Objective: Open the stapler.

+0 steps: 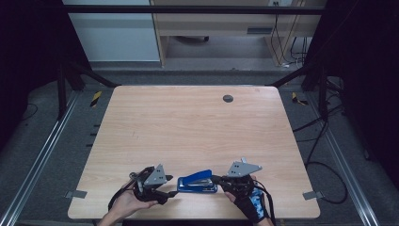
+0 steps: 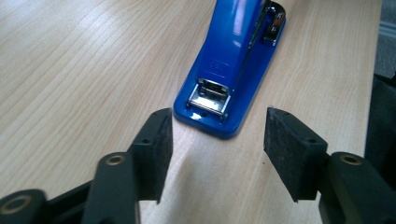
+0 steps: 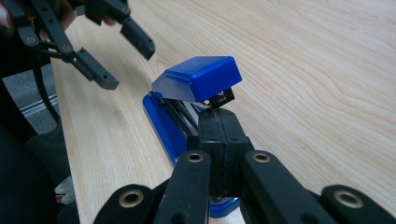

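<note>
Our right gripper [image 3: 219, 140] is closed, perhaps pinching the stapler [image 3: 196, 93] at frame centre; left gripper [image 2: 217, 149], wide open and empty, should advance squarely.

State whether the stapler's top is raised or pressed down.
Raised. The stapler has its blue top lifted off the base at one end, with a gap beneath.

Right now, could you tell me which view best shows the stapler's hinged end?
The left gripper view: the blue stapler points its metal hinged end between that open gripper's jaws. In the right gripper view its raised top faces us; the high view shows it small, side-on.
</note>
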`<state>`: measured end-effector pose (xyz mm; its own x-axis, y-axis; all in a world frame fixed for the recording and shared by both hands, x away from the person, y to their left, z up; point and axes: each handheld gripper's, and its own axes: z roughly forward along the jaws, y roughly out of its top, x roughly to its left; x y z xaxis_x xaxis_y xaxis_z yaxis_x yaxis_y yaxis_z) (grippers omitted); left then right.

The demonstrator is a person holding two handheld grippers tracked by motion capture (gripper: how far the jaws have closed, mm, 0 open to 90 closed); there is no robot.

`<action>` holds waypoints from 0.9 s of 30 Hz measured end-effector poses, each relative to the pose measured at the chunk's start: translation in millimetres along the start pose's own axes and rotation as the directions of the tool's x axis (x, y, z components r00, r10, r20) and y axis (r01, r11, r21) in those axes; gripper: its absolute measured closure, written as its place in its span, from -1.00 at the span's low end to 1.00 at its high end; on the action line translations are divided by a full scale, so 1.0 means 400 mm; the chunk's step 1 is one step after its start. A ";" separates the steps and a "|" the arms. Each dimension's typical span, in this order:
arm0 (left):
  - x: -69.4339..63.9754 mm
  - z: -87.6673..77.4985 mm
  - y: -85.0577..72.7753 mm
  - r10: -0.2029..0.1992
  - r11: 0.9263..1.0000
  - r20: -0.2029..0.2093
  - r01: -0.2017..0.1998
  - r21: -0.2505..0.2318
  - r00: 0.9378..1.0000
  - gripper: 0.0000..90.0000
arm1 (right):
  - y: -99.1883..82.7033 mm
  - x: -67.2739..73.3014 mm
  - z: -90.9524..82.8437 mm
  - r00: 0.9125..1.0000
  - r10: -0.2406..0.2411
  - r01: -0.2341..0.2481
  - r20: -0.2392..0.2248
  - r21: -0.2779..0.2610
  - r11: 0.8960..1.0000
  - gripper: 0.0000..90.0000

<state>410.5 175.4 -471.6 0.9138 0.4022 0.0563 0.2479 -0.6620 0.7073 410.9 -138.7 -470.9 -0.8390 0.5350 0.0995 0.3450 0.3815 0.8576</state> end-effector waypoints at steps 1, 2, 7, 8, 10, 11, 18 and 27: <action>-0.005 -0.002 -0.004 -0.013 1.000 -0.010 0.013 -0.015 1.000 0.02 | 0.001 0.000 0.000 1.000 0.000 0.000 -0.001 -0.001 1.000 1.00; -0.009 -0.003 -0.005 -0.026 0.999 -0.014 0.026 -0.024 1.000 0.06 | 0.001 0.000 0.000 1.000 -0.001 0.001 0.001 0.000 1.000 1.00; -0.028 -0.002 -0.008 -0.072 0.996 -0.056 0.069 -0.064 0.996 0.19 | 0.002 0.000 0.000 1.000 0.002 -0.002 -0.001 -0.002 1.000 1.00; -0.034 0.001 -0.006 -0.072 0.995 -0.072 0.067 -0.074 0.995 0.22 | 0.002 -0.001 0.000 1.000 0.003 -0.003 -0.001 -0.001 1.000 1.00; -0.045 0.002 0.001 -0.085 0.993 -0.092 0.076 -0.095 0.992 0.25 | 0.003 -0.001 0.001 1.000 0.006 -0.006 0.000 -0.004 1.000 1.00; -0.050 0.003 0.004 -0.094 0.990 -0.102 0.083 -0.111 0.990 0.26 | 0.005 0.000 0.001 1.000 0.006 -0.006 0.002 -0.005 1.000 1.00; -0.083 0.004 0.013 -0.157 0.974 -0.160 0.126 -0.190 0.975 0.31 | 0.007 -0.002 0.004 1.000 0.000 0.000 0.003 0.001 1.000 1.00; -0.124 0.033 0.013 -0.216 0.959 -0.253 0.156 -0.239 0.943 0.36 | 0.008 -0.003 0.008 1.000 -0.001 0.001 0.003 0.008 1.000 1.00</action>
<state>370.8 143.7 -480.1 0.7268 0.6823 0.0784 0.3031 -0.4211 0.8548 414.5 -135.6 -469.9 -0.8379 0.5370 0.0976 0.3480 0.3879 0.8535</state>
